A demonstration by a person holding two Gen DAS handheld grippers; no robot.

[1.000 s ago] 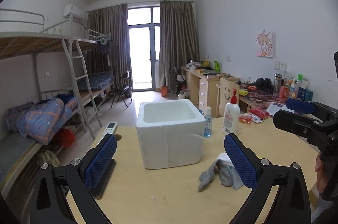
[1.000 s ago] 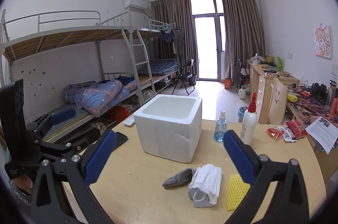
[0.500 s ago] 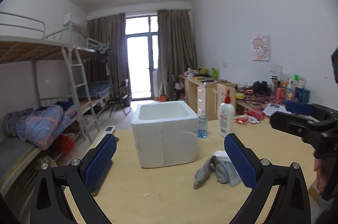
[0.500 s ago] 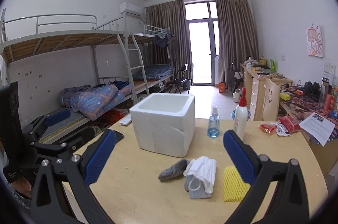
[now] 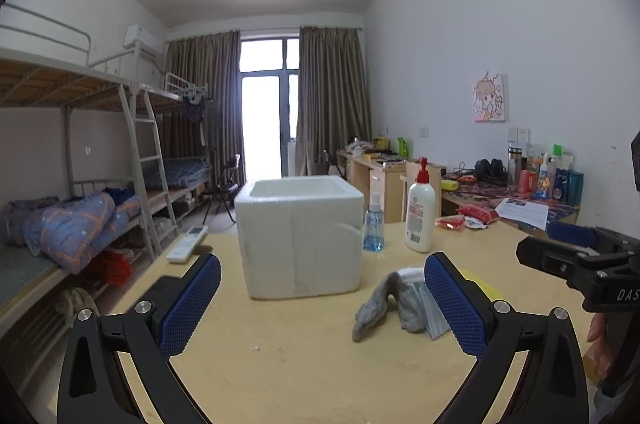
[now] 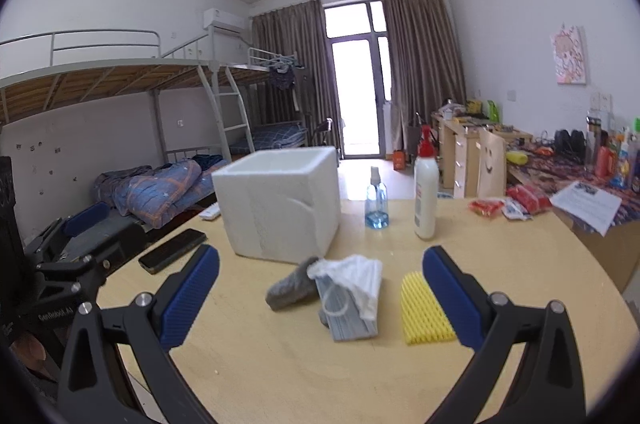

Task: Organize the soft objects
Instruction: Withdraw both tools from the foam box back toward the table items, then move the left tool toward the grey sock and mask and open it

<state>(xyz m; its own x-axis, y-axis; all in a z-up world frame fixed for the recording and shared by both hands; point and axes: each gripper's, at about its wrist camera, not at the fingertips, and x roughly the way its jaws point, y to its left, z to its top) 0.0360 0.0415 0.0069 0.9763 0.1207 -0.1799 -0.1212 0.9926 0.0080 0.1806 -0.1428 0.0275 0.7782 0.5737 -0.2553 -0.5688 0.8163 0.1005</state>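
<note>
Right gripper (image 6: pixel 320 300) spread wide and holding nothing, hovering over the near edge of the tabletop (image 6: pixel 280 376) with the soft pile straight ahead between its pads: grey sock (image 6: pixel 290 288), white cloth (image 6: pixel 354 278) over a stack of face masks (image 6: pixel 348 320), yellow foam net (image 6: pixel 424 312) just beside the right pad. Left gripper (image 5: pixel 320 308) equally wide and empty, but with the pile off toward its right pad, so probably the right one better placed. Foam box (image 6: pixel 280 207) just beyond the pile toward the tabletop's middle; sock's long axis slanting toward it.
</note>
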